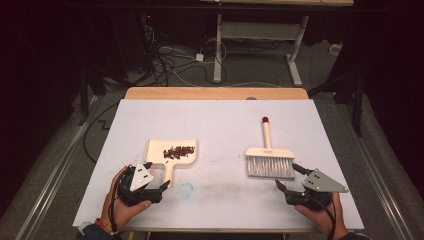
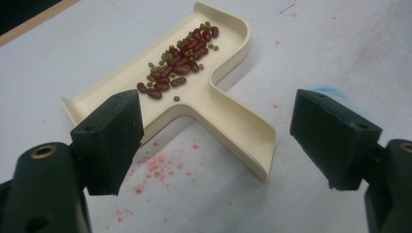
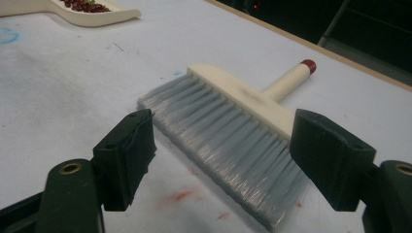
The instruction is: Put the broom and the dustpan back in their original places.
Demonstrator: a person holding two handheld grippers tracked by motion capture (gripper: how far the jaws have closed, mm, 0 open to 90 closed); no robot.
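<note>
High view, nearest first: the left gripper (image 1: pixel 156 176) and right gripper (image 1: pixel 285 176) sit at the table's (image 1: pixel 220 125) near edge, both with jaws spread and holding nothing. Just beyond the left gripper lies the cream dustpan (image 1: pixel 172 154), handle pointing near, with red and green beans (image 1: pixel 178 151) heaped on its tray. Just beyond the right gripper lies the brush (image 1: pixel 269 160), grey bristles toward the near side, red-capped handle pointing far. Dustpan and brush lie well apart.

- A lab or workshop: dark room.
- Loose cables (image 1: pixel 165 60) sprawl across the grey floor (image 1: pixel 250 70).
- White-framed desk (image 1: pixel 260 30) behind.
- Work table (image 1: pixel 220 115) covered by a stained white board.
</note>
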